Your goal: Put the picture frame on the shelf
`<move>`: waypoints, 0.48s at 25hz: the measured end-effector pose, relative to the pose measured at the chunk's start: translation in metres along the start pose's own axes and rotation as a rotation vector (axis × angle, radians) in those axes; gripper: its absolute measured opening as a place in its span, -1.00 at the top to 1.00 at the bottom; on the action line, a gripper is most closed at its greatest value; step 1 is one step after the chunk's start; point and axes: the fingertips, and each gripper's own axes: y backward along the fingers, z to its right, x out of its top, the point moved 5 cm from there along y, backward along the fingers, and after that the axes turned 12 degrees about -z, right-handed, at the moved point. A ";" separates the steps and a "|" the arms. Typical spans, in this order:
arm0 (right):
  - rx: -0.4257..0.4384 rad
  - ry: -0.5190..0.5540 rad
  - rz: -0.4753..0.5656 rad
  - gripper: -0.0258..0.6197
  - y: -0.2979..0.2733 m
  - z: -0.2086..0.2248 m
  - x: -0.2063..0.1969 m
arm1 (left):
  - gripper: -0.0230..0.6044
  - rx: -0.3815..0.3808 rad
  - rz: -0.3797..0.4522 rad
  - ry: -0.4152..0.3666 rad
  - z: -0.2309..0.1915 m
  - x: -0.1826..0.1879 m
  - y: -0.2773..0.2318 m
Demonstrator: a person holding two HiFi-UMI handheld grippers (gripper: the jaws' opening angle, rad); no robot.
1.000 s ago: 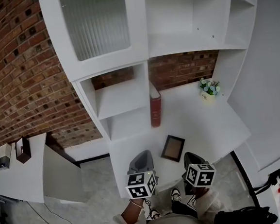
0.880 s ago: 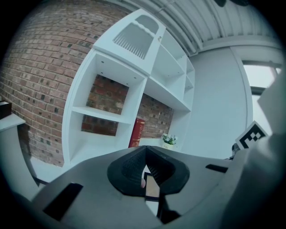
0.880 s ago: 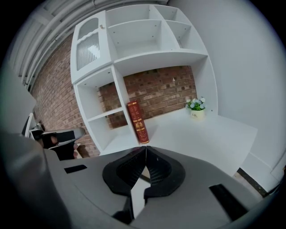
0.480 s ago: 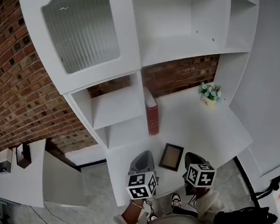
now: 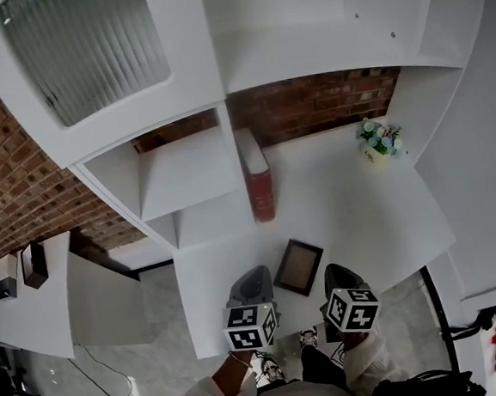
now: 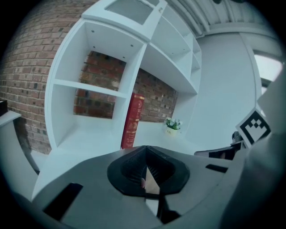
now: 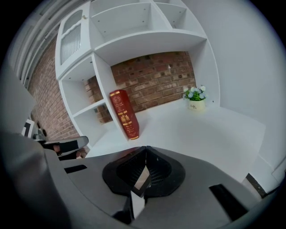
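Note:
The picture frame [image 5: 299, 267], dark-edged with a brownish panel, lies flat on the white desk [image 5: 361, 213] near its front edge. My left gripper [image 5: 253, 277] hovers just left of the frame and my right gripper [image 5: 337, 273] just right of it. Both are shut and hold nothing. In the left gripper view the jaws [image 6: 145, 148] meet in a line, as they do in the right gripper view [image 7: 145, 149], where a sliver of the frame [image 7: 140, 181] shows below them. The white shelf unit [image 5: 189, 168] rises behind the desk with open compartments.
A red book [image 5: 258, 183] stands upright against the shelf's divider. A small pot of flowers [image 5: 378, 143] sits at the desk's back right. A ribbed-glass cabinet door [image 5: 88, 51] is at upper left. A low side table [image 5: 32, 298] with dark boxes stands at far left.
The head view has shifted, so the shelf unit now sits further left and nearer. Both grippers stay shut at the desk's front edge on either side of the frame.

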 end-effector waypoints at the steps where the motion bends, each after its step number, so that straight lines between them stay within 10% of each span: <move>1: 0.000 -0.004 -0.014 0.84 -0.005 0.004 -0.003 | 0.90 -0.001 -0.016 0.003 0.001 -0.004 -0.006; 12: 0.025 -0.047 -0.134 0.84 -0.048 0.035 -0.027 | 0.90 -0.021 -0.208 -0.008 0.005 -0.048 -0.065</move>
